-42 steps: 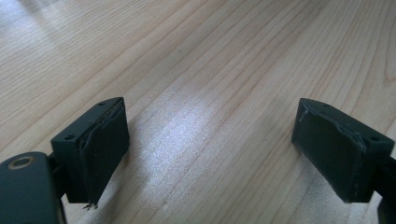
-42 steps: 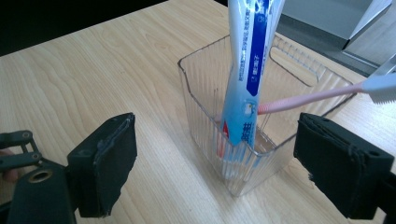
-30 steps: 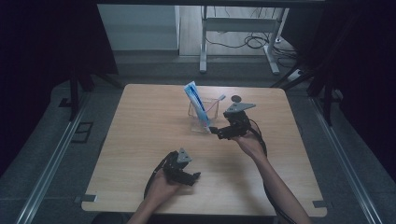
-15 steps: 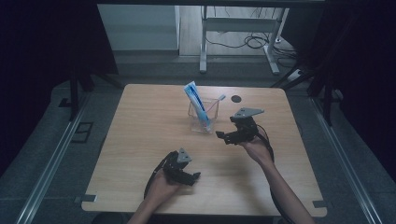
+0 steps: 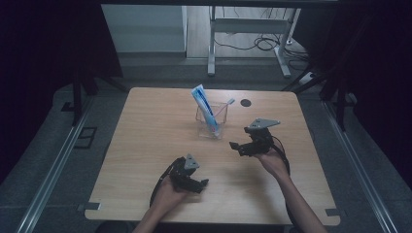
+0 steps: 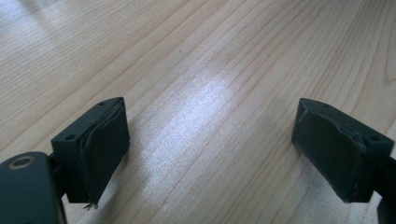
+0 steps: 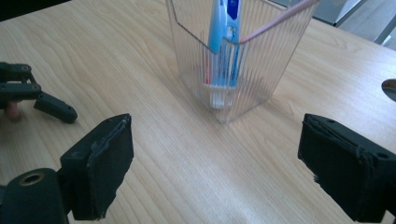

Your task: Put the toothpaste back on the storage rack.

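Observation:
A clear ribbed plastic cup (image 5: 212, 121) (image 7: 229, 60) stands upright near the table's far middle. A blue toothpaste tube (image 5: 204, 108) (image 7: 224, 35) and a pink toothbrush (image 7: 280, 18) lean inside it. My right gripper (image 5: 237, 147) (image 7: 215, 172) hovers open a short way to the cup's right, with nothing between its jaws. My left gripper (image 5: 198, 184) (image 6: 210, 154) rests low over bare wood near the front of the table, open and empty. It also appears at the left edge of the right gripper view (image 7: 42, 100).
The wooden table (image 5: 145, 145) has a small dark round hole (image 5: 246, 102) behind the cup. Beyond the far edge stand metal desk legs (image 5: 211, 48) and cables on the floor. Rails run along both sides of the table.
My right gripper has pulled back from the cup toward the front right and now sits lower. The toothbrush stays in the cup. The left gripper has not moved.

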The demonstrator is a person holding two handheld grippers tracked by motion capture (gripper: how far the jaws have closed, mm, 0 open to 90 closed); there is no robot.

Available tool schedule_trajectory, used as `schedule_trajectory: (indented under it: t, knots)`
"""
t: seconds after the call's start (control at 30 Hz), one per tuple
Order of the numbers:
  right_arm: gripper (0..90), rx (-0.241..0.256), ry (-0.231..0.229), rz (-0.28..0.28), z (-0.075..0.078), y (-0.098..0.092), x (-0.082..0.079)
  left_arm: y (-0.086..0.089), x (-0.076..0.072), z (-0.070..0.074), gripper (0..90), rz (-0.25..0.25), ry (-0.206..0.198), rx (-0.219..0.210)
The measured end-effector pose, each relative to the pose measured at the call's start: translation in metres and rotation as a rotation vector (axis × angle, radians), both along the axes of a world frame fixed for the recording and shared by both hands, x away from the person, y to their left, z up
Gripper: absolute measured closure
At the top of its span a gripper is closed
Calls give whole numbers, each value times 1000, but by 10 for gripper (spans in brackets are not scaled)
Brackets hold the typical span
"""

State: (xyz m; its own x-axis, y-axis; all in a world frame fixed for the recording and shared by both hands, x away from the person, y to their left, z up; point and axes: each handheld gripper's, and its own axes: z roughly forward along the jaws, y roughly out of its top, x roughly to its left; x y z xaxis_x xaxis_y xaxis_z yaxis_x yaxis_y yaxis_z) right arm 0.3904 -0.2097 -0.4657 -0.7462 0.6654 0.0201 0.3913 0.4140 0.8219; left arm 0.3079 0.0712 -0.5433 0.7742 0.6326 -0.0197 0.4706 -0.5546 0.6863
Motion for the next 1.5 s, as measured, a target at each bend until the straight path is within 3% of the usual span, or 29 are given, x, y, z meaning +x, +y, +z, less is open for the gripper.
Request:
schedule_trajectory:
  t: [0.43, 0.97, 1.5]
  knots:
    - [108, 5, 2, -2, -15, -10, -12, 0, 0, 0, 112, 3, 3, -1]
    - [111, -18, -27, 13, -24, -15, -35, 0, 0, 0, 112, 2, 2, 0]
    - [111, -10, -29, -6, -29, -36, -58, 0, 0, 0, 112, 4, 3, -3]
